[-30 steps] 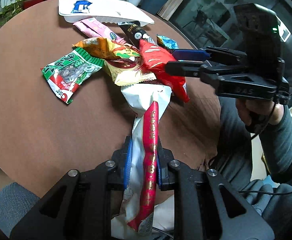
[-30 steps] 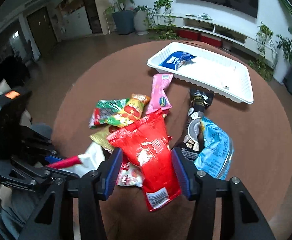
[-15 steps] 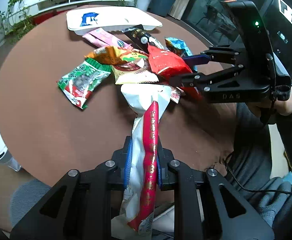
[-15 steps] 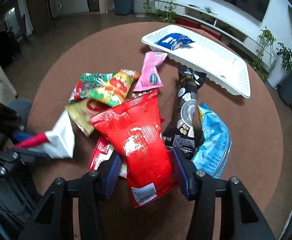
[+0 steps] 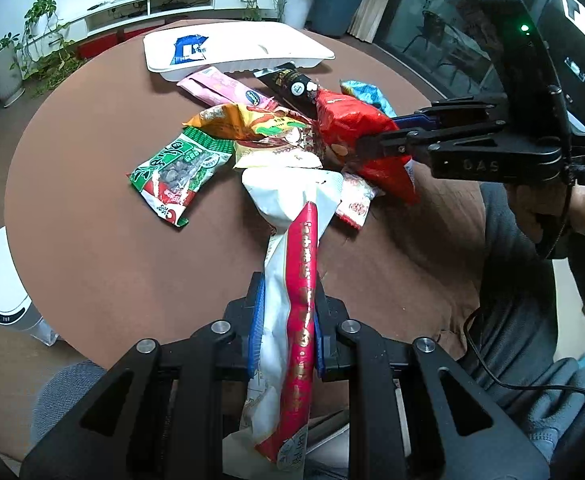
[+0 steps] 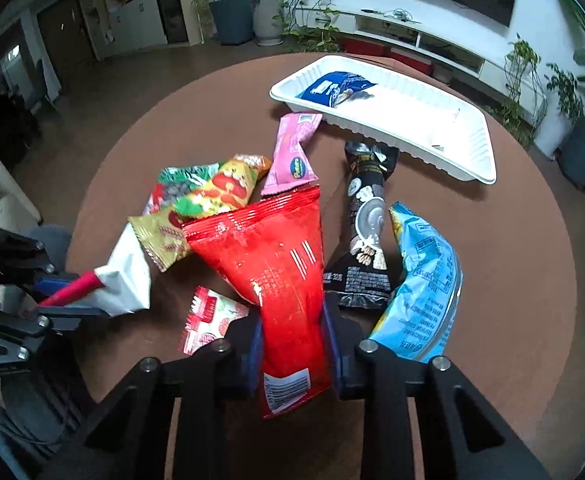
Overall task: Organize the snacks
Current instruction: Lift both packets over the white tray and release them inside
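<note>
Nearest the left wrist camera, the left gripper (image 5: 286,336) is clenched on a white and red snack packet (image 5: 292,272), its blue pads pressed flat against the packet's sides; the packet runs from the 6 o'clock edge of that view up toward the centre, and the tool points steeply down at the round brown table (image 5: 92,240). In the right wrist view the right gripper (image 6: 294,344) is likewise tilted steeply downward, and its jaws are closing on a red snack bag (image 6: 276,264) that stands between the pads and touches both. From the left view this gripper enters from 3 o'clock, gripped by a person's hand (image 5: 552,216) in a dark grey sleeve (image 5: 532,320). Beyond the red bag, a light blue bag (image 6: 420,284) lies at about 4 o'clock of the right view, touching a black packet (image 6: 366,232) just beside it. Toward 10 o'clock sit a green packet (image 5: 180,168), an orange and yellow packet (image 6: 220,192) and a pink packet (image 6: 292,152), overlapping in a heap. Farthest, at 1 o'clock, a white tray (image 6: 472,152) holds one dark blue packet (image 6: 332,86) at its left end.
</note>
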Action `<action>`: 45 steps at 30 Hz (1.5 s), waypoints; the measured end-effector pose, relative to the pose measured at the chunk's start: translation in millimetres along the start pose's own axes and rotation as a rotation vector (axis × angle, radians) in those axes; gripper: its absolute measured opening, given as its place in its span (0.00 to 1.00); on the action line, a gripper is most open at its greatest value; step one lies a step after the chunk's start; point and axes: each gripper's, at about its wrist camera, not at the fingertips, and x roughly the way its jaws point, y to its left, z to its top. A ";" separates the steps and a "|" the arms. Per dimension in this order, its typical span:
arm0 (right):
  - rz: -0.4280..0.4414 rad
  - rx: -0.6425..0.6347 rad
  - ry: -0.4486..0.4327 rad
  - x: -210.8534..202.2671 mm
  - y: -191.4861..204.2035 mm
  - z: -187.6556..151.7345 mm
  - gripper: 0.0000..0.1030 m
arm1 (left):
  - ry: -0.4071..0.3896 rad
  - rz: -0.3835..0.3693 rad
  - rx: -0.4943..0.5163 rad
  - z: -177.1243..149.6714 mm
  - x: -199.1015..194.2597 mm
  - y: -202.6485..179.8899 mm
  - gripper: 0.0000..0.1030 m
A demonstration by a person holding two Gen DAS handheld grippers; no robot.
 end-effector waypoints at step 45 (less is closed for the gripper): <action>0.363 0.579 -0.243 -32.6 -125.0 -10.1 0.26 | -0.143 0.000 -0.093 57.9 -44.9 48.8 0.17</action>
